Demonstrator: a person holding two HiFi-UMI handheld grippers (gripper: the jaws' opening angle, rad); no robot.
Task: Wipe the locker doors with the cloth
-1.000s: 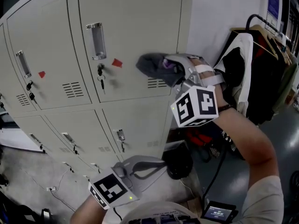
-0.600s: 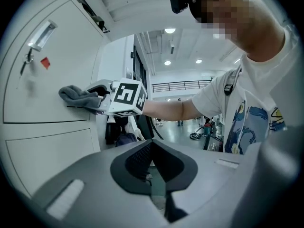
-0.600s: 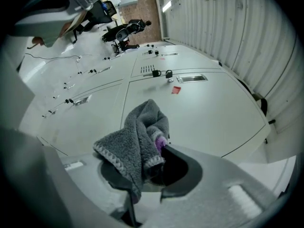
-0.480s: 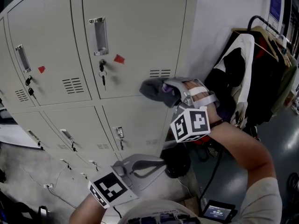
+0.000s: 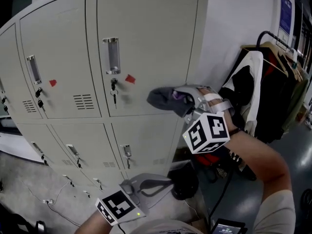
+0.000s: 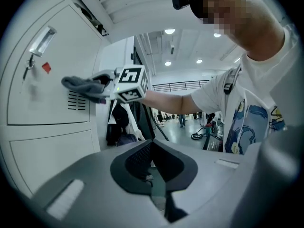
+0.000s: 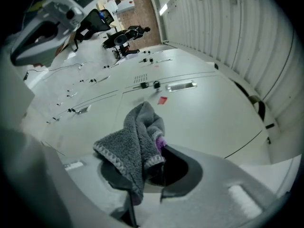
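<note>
A grey cloth (image 5: 165, 99) with a purple edge is held by my right gripper (image 5: 181, 101), which is shut on it. The cloth is up against the upper right locker door (image 5: 146, 38), below and right of its red sticker (image 5: 129, 79) and over the vent slots. In the right gripper view the cloth (image 7: 135, 141) drapes over the jaws, with the door (image 7: 204, 118) just beyond. From the left gripper view the cloth (image 6: 83, 85) lies beside the vent (image 6: 73, 100). My left gripper (image 5: 146, 183) hangs low near my body, shut and holding nothing.
The door has a metal handle (image 5: 112, 55) with a key (image 5: 113, 89) hanging under it. More locker doors (image 5: 53, 82) stretch left and below. A rack of hanging clothes (image 5: 265, 82) stands close on the right. Cables (image 5: 53, 199) lie on the floor.
The right gripper carried the cloth down the door, from above the vent to over it. My head view tilted up a little. The left gripper stayed low.
</note>
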